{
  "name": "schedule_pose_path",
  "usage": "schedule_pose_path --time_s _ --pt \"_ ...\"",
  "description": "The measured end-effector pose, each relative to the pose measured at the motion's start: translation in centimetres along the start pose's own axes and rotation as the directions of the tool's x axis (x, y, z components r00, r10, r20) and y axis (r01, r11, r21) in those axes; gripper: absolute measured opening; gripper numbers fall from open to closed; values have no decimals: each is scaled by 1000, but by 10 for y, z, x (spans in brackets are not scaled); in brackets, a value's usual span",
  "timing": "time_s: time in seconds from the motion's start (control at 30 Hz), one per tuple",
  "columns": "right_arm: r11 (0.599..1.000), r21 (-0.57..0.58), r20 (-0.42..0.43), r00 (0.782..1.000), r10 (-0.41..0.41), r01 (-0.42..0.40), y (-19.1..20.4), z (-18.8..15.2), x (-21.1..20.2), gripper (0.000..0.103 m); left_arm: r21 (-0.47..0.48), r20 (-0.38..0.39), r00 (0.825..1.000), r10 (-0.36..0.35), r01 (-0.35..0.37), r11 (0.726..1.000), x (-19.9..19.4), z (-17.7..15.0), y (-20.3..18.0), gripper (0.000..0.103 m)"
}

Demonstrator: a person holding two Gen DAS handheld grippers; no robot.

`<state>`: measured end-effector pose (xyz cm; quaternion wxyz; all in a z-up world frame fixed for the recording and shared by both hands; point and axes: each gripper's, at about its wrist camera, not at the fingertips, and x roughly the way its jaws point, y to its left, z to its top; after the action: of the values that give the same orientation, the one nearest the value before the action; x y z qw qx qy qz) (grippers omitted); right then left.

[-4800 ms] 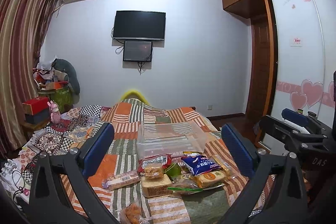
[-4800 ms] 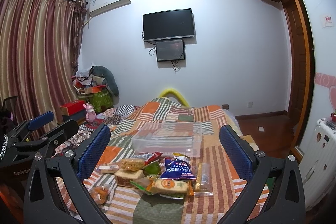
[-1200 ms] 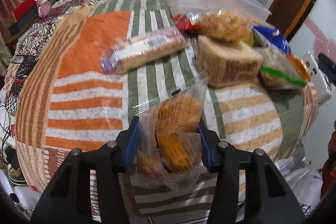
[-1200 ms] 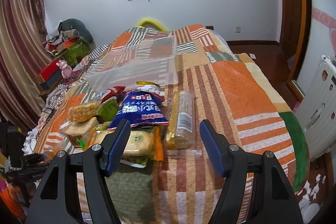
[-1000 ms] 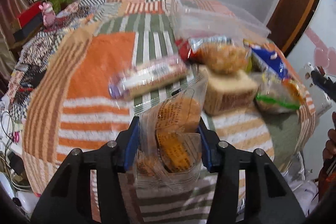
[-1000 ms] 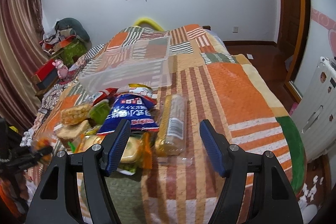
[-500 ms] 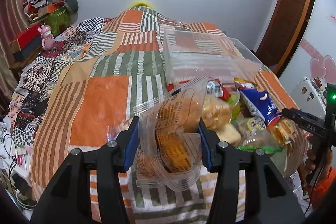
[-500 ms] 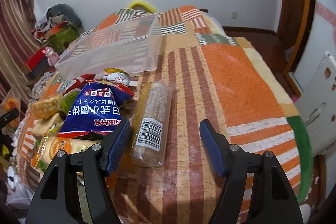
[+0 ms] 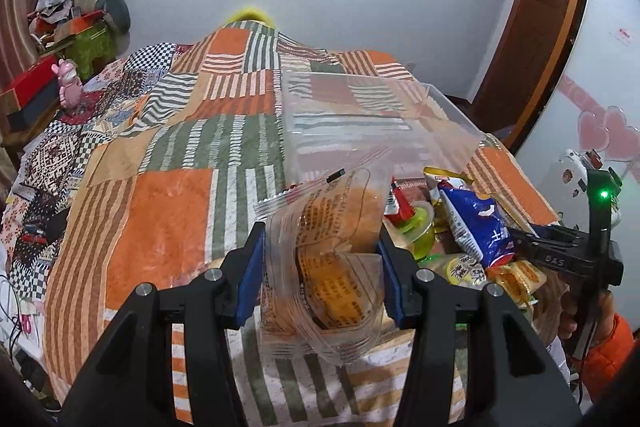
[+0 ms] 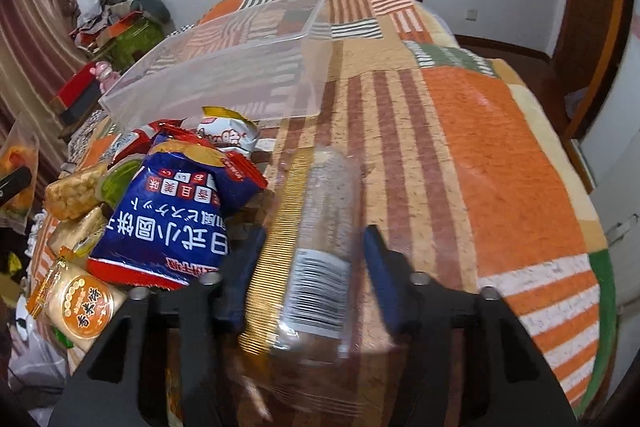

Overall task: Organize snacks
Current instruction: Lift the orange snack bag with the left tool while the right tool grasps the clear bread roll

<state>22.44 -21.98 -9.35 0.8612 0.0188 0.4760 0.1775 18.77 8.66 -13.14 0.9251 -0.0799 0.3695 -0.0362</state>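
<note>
Blurring right gripper [image 10: 310, 259] jaws | cracker sleeve [image 10: 320, 227] grip unclear

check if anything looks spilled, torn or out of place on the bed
Nothing looks spilled or torn. The snacks lie in a loose heap, the blue snack bag on top, in front of the clear plastic bin, which is still empty.

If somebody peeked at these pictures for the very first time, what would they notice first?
Probably the clear bag of orange pastries, pinched in the left gripper above the striped patchwork quilt. Next, the long cracker sleeve lying between the fingers of the right gripper, with a bright blue snack bag beside it. Behind the snack pile sits a big clear plastic bin, with nothing inside.
</note>
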Motion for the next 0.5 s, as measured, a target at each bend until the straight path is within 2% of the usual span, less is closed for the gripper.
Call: schedule_pose_path --time_s 0.3,0.5 --pt "999 12 1 999 37 -37 -5 1 -5 34 7 9 1000 -17 17 1000 5 10 -8 50" --pt "1000 1 12 1000 8 -8 -7 6 -12 33 7 28 999 -25 25 1000 5 20 -11 50"
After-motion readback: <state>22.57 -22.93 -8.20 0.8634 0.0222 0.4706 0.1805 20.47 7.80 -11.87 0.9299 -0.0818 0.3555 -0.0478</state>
